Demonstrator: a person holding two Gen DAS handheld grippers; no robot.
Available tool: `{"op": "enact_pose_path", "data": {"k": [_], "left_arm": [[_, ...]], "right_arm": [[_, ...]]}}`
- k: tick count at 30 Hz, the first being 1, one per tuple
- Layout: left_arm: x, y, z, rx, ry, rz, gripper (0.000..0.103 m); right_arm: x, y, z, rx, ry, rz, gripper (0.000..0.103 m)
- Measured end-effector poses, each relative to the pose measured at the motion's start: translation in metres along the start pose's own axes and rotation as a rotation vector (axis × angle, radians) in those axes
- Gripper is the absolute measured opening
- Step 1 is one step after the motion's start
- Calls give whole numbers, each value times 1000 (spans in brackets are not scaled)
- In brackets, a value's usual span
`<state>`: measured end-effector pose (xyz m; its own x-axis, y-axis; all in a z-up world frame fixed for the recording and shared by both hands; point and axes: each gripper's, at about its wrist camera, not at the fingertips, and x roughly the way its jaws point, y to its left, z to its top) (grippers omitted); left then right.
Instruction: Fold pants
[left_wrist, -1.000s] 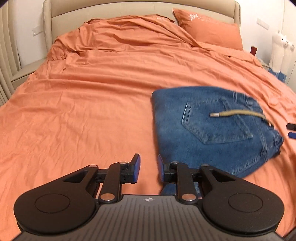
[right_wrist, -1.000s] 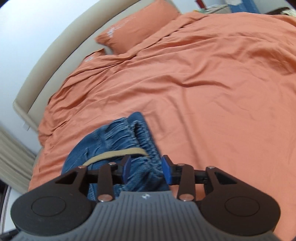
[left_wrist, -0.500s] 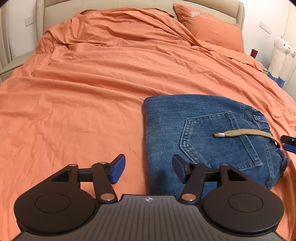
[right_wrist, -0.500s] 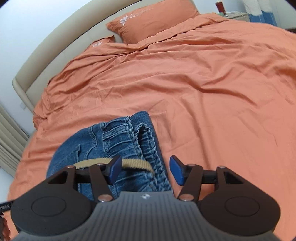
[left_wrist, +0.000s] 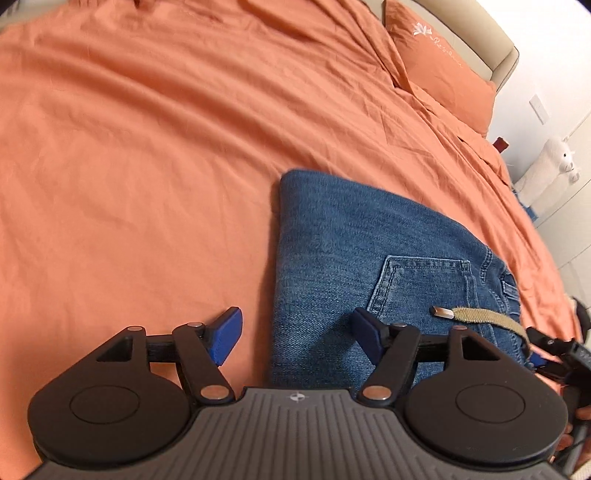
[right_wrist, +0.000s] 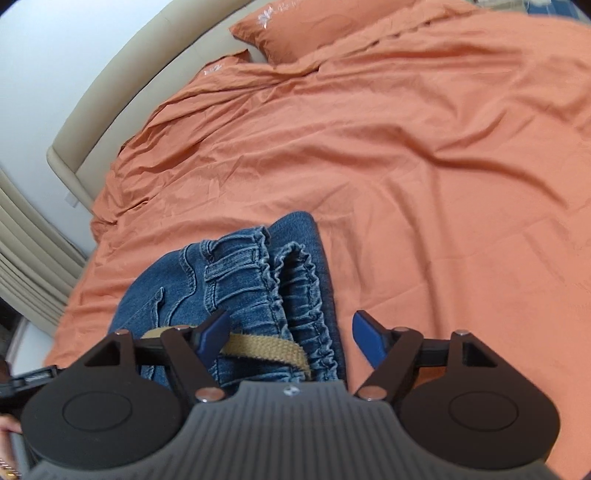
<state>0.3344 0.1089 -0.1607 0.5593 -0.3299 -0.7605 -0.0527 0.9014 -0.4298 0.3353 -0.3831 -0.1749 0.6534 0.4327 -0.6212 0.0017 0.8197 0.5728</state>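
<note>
Showing 1 folded pants, 2 pillows.

orange bedsheet, matching pillow, beige headboard, white plush toy.

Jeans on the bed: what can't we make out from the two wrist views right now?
- Jeans: near edge hidden behind the left gripper body, left wrist view.
- Drawstring: its end is covered by the right gripper, right wrist view.
- Waistband: lower part hidden by the same gripper.
- Pillow embroidery: too small to read.
</note>
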Motion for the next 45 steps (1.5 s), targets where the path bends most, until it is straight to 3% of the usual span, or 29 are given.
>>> {"op": "enact_pose_path", "data": {"k": [7,18,22,24,25,31,37,45], "left_arm": [[14,20,8,-89,41,-84,83],[30,31,11,-102,76,-144,83],[29,26,11,-84,80,-148,68],[29,24,10,-77,82,-160,51],[30,21,9,-74,87,-172,36],[22,2,6,-8,39,-129,12],[6,-10,5,39,-29,-99,8],[-35,-29,3,94,-102,-83,7]], "right_arm": [[17,-23,3,104,41,89,71],[43,-36,4,167,125,230,66],[48,-32,3,166,129,236,55],[48,-33,2,167,128,248,50],[47,-32,2,165,128,254,46],[32,-21,3,77,77,248,31],[12,-7,3,24,12,232,23],[-23,16,-2,3,-59,263,20]]}}
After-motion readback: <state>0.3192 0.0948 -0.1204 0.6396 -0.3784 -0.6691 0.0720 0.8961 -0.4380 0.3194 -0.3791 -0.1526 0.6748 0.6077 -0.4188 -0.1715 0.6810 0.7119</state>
